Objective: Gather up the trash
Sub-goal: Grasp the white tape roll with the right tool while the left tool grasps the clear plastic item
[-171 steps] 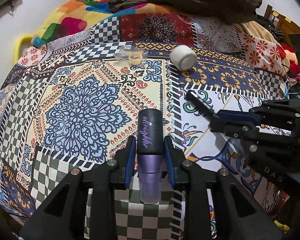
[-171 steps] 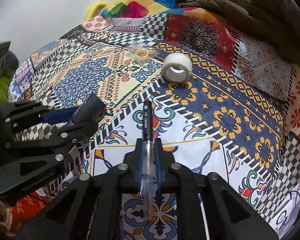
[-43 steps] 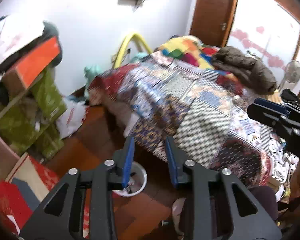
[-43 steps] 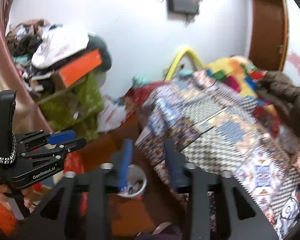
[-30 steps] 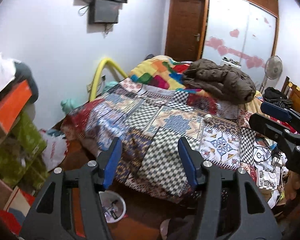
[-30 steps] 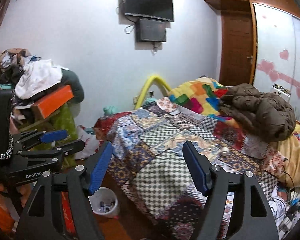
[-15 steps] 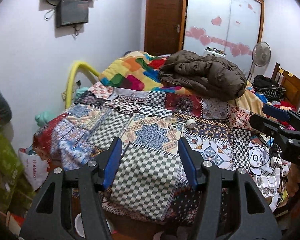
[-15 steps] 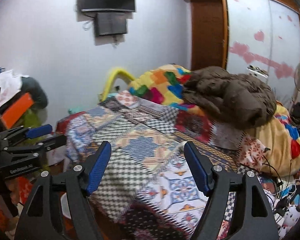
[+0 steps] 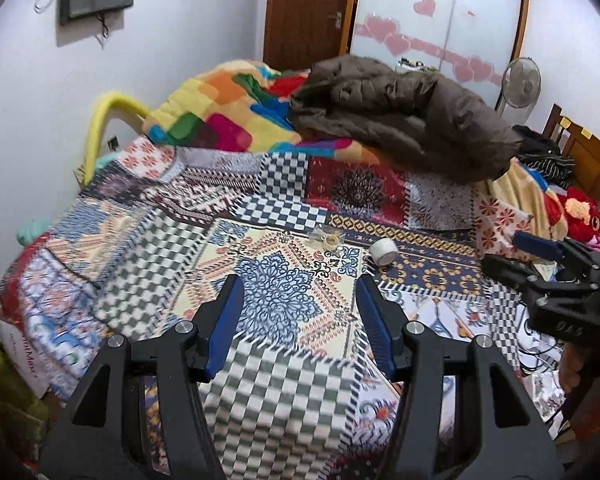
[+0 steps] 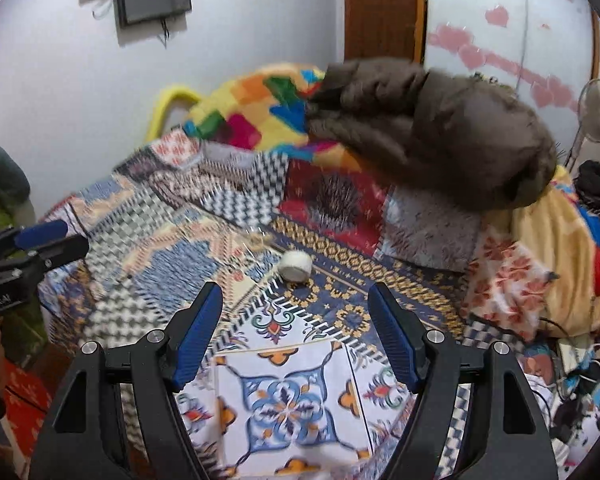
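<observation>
Both views now face the bed (image 9: 268, 384) closer; left claw (image 9: 298, 304) and right claw (image 10: 294, 312) gape empty, white roll (image 9: 383, 251) at frame centre.

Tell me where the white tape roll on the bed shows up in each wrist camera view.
Left wrist: white tape roll lies right of centre, above the right fingertip, on the bedspread.
Right wrist: white tape roll lies at centre, above the open jaws.
Shared landmark: brown jacket heaped beyond it.

At the lower left of the frame a white bag (image 9: 22, 354) beside the bed bears blurred lettering too smeared to read.
</observation>
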The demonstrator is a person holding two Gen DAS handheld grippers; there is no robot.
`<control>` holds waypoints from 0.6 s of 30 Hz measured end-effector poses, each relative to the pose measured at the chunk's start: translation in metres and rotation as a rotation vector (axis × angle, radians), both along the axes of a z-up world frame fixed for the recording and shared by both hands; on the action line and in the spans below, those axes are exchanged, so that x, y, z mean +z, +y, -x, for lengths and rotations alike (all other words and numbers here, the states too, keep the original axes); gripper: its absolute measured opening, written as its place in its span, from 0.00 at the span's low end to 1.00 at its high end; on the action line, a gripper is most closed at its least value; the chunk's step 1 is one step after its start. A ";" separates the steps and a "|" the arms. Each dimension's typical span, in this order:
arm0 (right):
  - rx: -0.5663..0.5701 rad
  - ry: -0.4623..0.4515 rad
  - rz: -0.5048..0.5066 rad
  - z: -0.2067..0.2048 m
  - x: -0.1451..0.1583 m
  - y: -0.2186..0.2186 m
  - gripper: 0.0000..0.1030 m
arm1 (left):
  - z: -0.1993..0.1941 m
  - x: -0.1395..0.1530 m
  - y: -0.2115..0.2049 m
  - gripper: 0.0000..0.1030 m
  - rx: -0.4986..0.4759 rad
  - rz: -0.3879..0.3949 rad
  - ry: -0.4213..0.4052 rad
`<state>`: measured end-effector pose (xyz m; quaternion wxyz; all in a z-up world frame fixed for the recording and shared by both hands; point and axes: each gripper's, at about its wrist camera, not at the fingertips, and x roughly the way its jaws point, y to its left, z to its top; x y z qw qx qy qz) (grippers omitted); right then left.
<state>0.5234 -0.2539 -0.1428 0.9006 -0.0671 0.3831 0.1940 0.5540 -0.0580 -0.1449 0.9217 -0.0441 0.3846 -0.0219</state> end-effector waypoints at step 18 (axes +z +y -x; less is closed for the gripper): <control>0.004 0.215 -0.082 -0.111 -0.105 0.023 0.35 | -0.135 -0.097 -0.009 0.55 -0.045 0.104 0.147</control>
